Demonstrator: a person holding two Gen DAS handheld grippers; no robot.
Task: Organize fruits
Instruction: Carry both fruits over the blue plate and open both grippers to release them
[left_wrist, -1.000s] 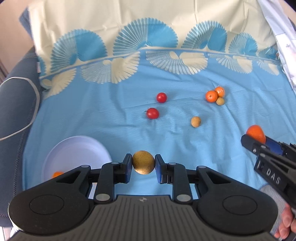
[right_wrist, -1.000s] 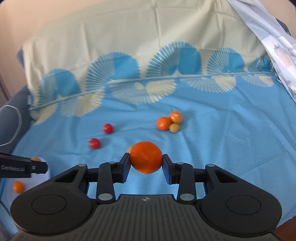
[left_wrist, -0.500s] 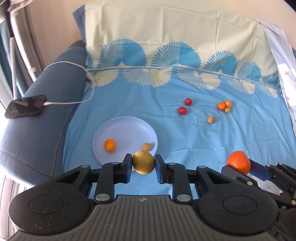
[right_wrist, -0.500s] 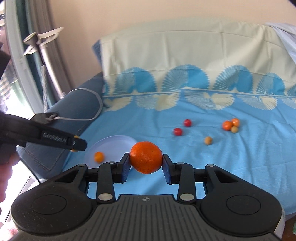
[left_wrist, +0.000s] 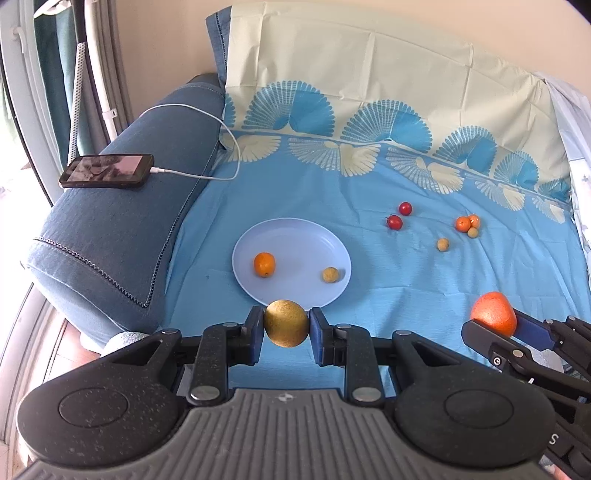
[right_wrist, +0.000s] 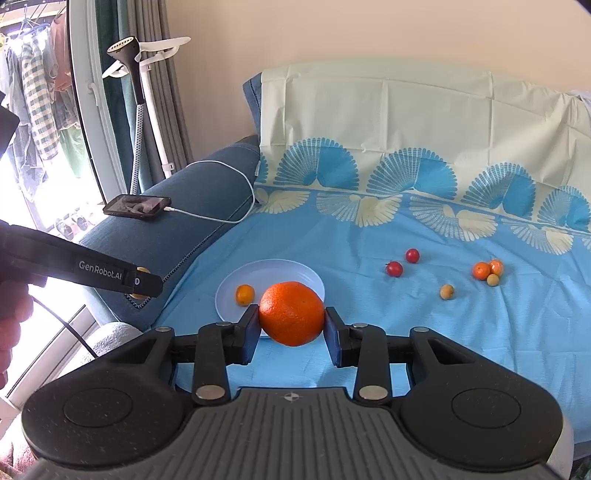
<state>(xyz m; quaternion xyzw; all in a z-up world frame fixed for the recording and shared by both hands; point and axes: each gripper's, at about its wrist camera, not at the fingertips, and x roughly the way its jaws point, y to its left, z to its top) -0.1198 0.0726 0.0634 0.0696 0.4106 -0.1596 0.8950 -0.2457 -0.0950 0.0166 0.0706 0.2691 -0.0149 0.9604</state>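
Note:
My left gripper (left_wrist: 286, 328) is shut on a round yellow-brown fruit (left_wrist: 286, 322), held just above the near rim of a pale blue plate (left_wrist: 295, 236). On the plate lie a small orange (left_wrist: 264, 264) and a small tan fruit (left_wrist: 330, 274). My right gripper (right_wrist: 291, 326) is shut on a large orange (right_wrist: 291, 313), in front of the same plate (right_wrist: 291, 271). In the left wrist view that orange (left_wrist: 493, 317) and gripper show at the right. Two red fruits (left_wrist: 400, 215), two small oranges (left_wrist: 467, 222) and two tan fruits (left_wrist: 442, 244) lie loose on the blue cloth.
A blue sofa arm (left_wrist: 122, 236) stands left of the plate, with a phone (left_wrist: 107, 170) and its white charging cable (left_wrist: 207, 110) on it. The cream and blue cloth (left_wrist: 369, 92) climbs the sofa back. A clothes steamer stand (right_wrist: 138, 74) and curtains are at far left.
Both grippers have pulled back, risen and swung left with their fruits held. The plate, sofa arm and phone have come fully into view; the loose fruits now lie farther right.

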